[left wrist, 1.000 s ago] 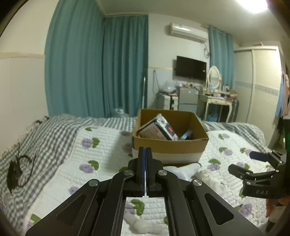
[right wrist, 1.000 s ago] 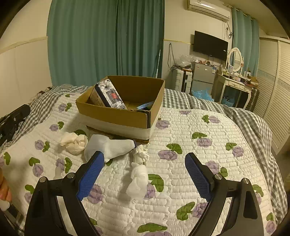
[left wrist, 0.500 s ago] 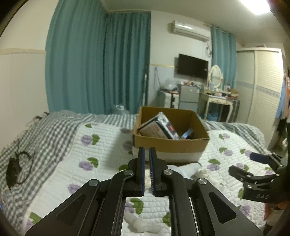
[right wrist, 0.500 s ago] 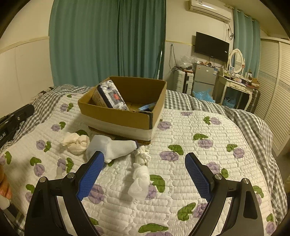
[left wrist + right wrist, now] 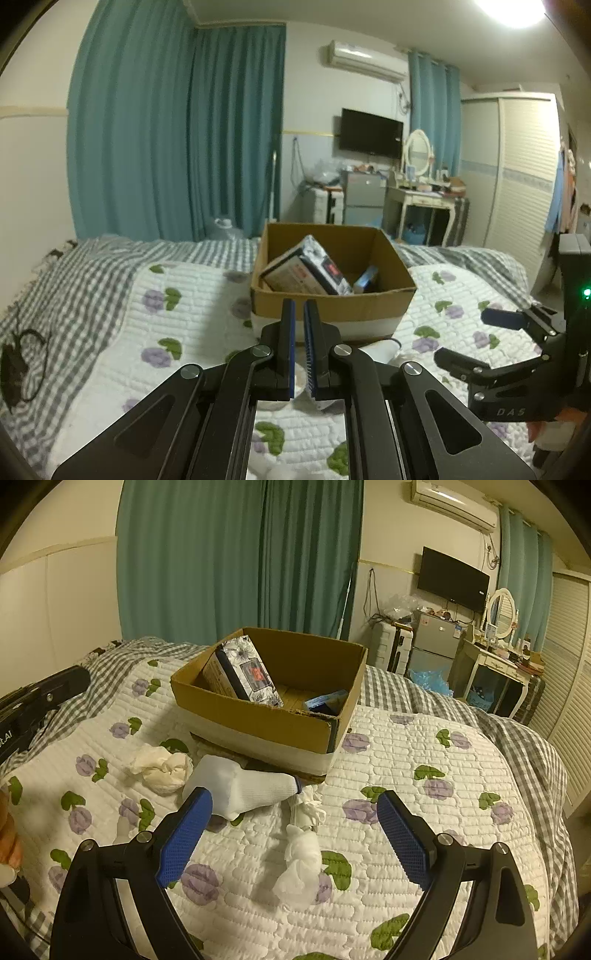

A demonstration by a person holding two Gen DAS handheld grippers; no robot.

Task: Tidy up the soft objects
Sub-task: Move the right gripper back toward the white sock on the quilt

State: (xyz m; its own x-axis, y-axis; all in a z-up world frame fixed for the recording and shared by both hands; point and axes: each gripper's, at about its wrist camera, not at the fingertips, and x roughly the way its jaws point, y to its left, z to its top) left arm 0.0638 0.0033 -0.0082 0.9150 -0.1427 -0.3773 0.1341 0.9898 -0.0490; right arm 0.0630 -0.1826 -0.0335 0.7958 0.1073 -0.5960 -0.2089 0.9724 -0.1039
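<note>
The left gripper (image 5: 299, 306) blocks most of the near quilt (image 5: 184, 314) in its own view, so the soft things there show only as white scraps between and below its frame, too cut off to name. Its jaws stand narrowly apart with a thin slit between the blue pads, and nothing can be seen held in it. The right gripper (image 5: 293, 805) stands wide, pads far apart and empty, above the quilt. From the right wrist the pile is plain: a white sock (image 5: 236, 788) lies just in front of the box (image 5: 258, 723), its long axis running left to right, cuff pointing right toward the box's near corner, its toe end partly behind the left pad. A crumpled cream cloth (image 5: 164, 768) sits just left of the sock, touching or nearly so; which cannot be told. A twisted white rag (image 5: 301, 853) lies nearer, long axis running toward the camera, between the right gripper's pads. The box is open-topped, holding a tilted floral packet (image 5: 251, 672) and a blue item (image 5: 325, 701) half hidden by the wall. Bare quilt spreads right of the rag; the bed's right edge falls away beyond the checked sheet (image 5: 532, 746).
</note>
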